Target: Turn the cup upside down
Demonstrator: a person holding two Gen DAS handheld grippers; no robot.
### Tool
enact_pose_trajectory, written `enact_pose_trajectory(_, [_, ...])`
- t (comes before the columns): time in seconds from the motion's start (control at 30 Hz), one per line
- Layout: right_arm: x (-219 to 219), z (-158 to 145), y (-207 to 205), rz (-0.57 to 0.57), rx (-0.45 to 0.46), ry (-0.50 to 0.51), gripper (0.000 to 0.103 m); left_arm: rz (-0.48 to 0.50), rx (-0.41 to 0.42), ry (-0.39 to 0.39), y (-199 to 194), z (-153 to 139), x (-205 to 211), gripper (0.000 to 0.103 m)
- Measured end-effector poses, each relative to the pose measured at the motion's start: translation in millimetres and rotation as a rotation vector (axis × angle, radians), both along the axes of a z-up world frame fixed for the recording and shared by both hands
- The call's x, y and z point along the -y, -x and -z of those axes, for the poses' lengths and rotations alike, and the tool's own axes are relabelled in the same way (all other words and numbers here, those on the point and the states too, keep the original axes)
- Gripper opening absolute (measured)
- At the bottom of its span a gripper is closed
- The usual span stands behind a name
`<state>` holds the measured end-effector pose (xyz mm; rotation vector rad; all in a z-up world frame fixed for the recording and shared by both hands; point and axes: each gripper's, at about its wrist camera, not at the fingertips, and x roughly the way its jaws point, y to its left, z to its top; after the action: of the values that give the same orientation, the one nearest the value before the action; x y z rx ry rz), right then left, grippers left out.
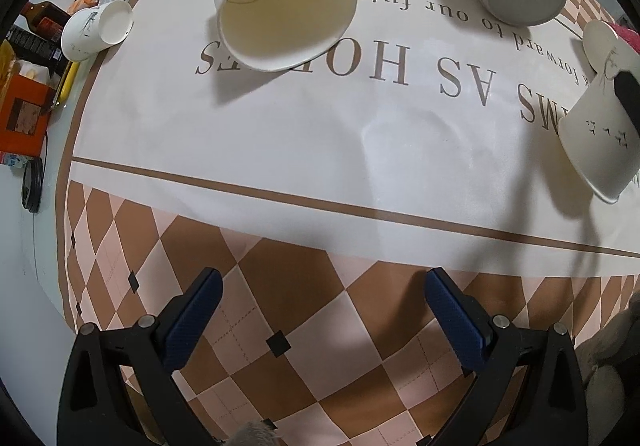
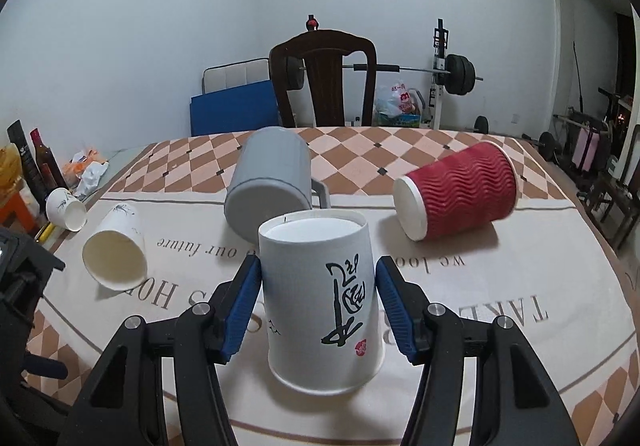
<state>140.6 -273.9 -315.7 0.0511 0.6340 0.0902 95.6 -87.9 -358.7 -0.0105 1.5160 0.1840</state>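
A white paper cup with black calligraphy [image 2: 320,298] stands upside down, base up, between the blue pads of my right gripper [image 2: 316,278]. The pads sit on both sides of its wall; a thin gap shows on the right, so the grip is unclear. The same cup shows at the right edge of the left wrist view [image 1: 600,134], with a dark finger on it. My left gripper [image 1: 320,290] is open and empty above the checkered border of the cloth.
A white paper cup [image 1: 280,6] lies on its side, mouth toward me; it also shows in the right wrist view [image 2: 116,250]. A grey mug [image 2: 272,182] and a red ribbed cup [image 2: 460,190] lie on their sides. A small cup [image 2: 64,208], bottles and boxes crowd the left edge.
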Motion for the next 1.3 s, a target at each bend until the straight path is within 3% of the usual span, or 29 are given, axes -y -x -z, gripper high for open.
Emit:
enact_pose_trajectory(0.17, [0.7, 8.5, 6.6, -0.006, -0.068, -0.003, 0.063, 0.005, 0.014, 0.011, 3.8, -9.8, 3.1, 0.103])
enact_pose_trajectory(0.23, [4.1, 11.4, 5.7, -0.007, -0.146, -0.018, 0.074, 0.010, 0.037, 0.014, 8.8, -17.7, 2.4, 0.103])
enact_pose_trajectory(0.3, [9.6, 8.8, 8.7, 0.018, -0.203, -0.027, 0.094, 0.011, 0.064, 0.020, 10.6, -28.1, 3.5, 0.103])
enact_pose_trajectory(0.47, [23.8, -19.5, 31.2, 0.087, -0.284, 0.004, 0.103, 0.066, 0.188, 0.004, 21.9, -77.3, 11.9, 0.103])
enact_pose_trajectory(0.63, [33.8, -73.3, 61.8, 0.145, -0.329, 0.073, 0.103, 0.122, 0.319, 0.015, 43.0, -146.5, 21.5, 0.103])
enact_pose_trajectory(0.9, [39.7, -175.2, 119.2, 0.225, -0.333, 0.099, 0.103, 0.193, 0.472, 0.042, 87.5, -246.6, 24.0, 0.103])
enact_pose_trajectory(1.1, [35.4, -240.4, 162.6, 0.243, -0.304, 0.115, 0.103, 0.207, 0.543, 0.080, 121.7, -295.9, 24.0, 0.103])
enact_pose_trajectory(1.3, [29.4, -287.7, 200.9, 0.249, -0.268, 0.119, 0.103, 0.206, 0.571, 0.090, 148.4, -325.0, 23.0, 0.103])
